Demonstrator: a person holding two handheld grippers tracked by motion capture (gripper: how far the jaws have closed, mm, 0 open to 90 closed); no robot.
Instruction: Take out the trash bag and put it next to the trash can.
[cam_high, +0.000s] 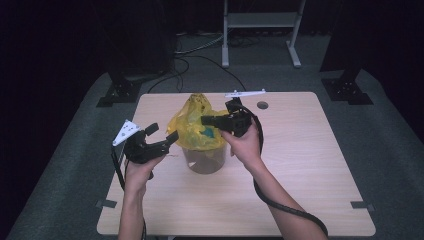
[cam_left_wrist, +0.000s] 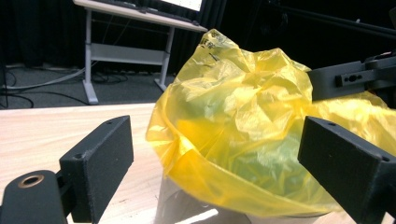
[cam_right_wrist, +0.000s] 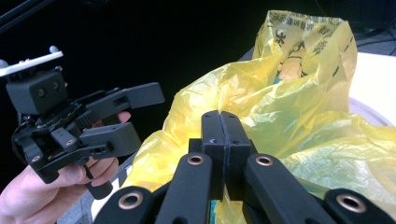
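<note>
Centre of frame: yellow bag (cam_high: 196, 125) lining a clear bin (cam_high: 204, 159) on the worktop (cam_high: 300, 165). Right gripper (cam_high: 206, 120) pinches the bag; left gripper (cam_high: 164, 134) gapes beside it. A hard tug risks tearing film or tipping the bin.

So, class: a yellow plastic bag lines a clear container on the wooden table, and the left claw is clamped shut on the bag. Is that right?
Not quite. The left claw is open, its jaws wide apart beside the yellow plastic bag, as the left gripper view shows. The bag does line the clear container on the wooden table.
</note>
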